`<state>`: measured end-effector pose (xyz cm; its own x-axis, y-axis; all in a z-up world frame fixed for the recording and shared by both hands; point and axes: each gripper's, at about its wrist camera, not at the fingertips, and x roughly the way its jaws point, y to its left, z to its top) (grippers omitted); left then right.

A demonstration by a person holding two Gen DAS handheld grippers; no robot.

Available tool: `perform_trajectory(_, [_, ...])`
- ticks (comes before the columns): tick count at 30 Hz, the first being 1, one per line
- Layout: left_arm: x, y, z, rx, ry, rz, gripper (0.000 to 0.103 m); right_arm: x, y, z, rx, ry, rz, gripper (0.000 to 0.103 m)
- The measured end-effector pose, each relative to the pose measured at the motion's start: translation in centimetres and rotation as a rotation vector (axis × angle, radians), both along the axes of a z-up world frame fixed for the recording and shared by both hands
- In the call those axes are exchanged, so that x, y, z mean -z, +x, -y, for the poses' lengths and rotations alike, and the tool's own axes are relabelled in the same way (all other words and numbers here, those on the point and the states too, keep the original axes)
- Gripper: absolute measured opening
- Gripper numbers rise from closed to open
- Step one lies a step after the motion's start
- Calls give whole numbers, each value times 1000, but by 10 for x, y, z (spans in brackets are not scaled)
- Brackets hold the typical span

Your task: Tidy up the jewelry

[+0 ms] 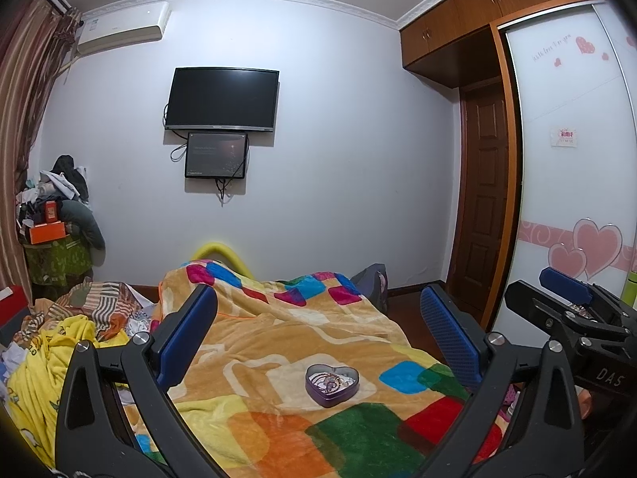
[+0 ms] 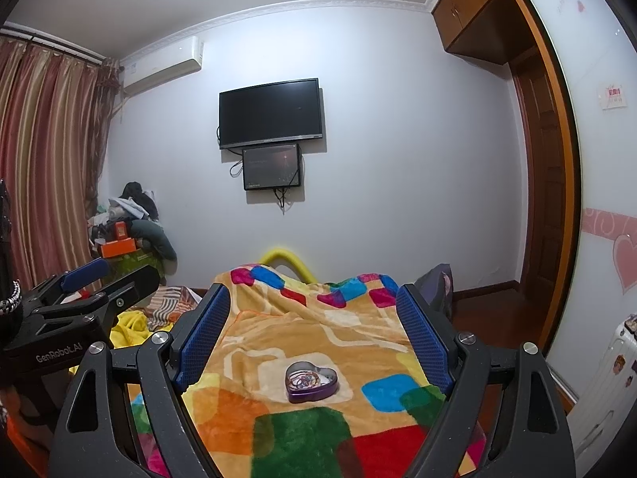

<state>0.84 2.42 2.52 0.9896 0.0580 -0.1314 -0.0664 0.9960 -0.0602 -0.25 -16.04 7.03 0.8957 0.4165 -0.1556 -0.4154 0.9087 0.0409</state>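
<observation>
A purple heart-shaped tin [image 1: 332,384] sits open on the colourful blanket [image 1: 278,342] and holds bracelets and rings; it also shows in the right wrist view [image 2: 311,381]. My left gripper [image 1: 318,326] is open and empty, held above and in front of the tin. My right gripper [image 2: 314,318] is open and empty, also in front of the tin. The right gripper shows at the right edge of the left wrist view [image 1: 565,310], and the left gripper shows at the left edge of the right wrist view [image 2: 87,290].
The blanket [image 2: 302,330] covers a bed. Crumpled yellow and striped cloths [image 1: 59,342] lie to the left. A TV [image 1: 222,97] hangs on the far wall. A wardrobe with heart stickers [image 1: 573,183] stands on the right, and a clothes pile [image 1: 55,207] at back left.
</observation>
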Motion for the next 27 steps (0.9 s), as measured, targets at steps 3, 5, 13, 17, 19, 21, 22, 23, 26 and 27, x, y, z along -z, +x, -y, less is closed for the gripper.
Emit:
perform_trajectory(3, [0, 1, 0, -1, -7, -2, 103, 1, 0, 0, 2, 3, -3, 83])
perform_trajectory(5, [1, 1, 0, -6, -8, -2, 103, 1, 1, 0, 1, 6, -5, 83])
perform_trajectory(13, [3, 4, -2, 5, -20, -18, 103, 4, 3, 2, 4, 13, -20, 83])
perform_trajectory(17, [5, 5, -1, 6, -20, -26, 103, 4, 4, 0, 6, 10, -25, 83])
perform_trajectory(19, [6, 5, -1, 11, -24, -29, 103, 5, 5, 0, 8, 9, -28, 83])
perform_trajectory(21, [7, 6, -2, 12, -27, -30, 103, 5, 6, -1, 8, 11, -33, 83])
perform_trajectory(22, [7, 6, -3, 11, -28, -30, 103, 6, 7, 0, 9, 12, -34, 83])
perform_trajectory(23, [7, 7, -3, 11, -28, -32, 103, 7, 7, 0, 10, 13, -36, 83])
perform_trajectory(26, [9, 10, -4, 8, -28, -39, 103, 7, 10, 1, 10, 19, -41, 83])
perform_trajectory(27, [9, 11, -5, 8, -29, -41, 103, 7, 11, 1, 9, 21, -44, 83])
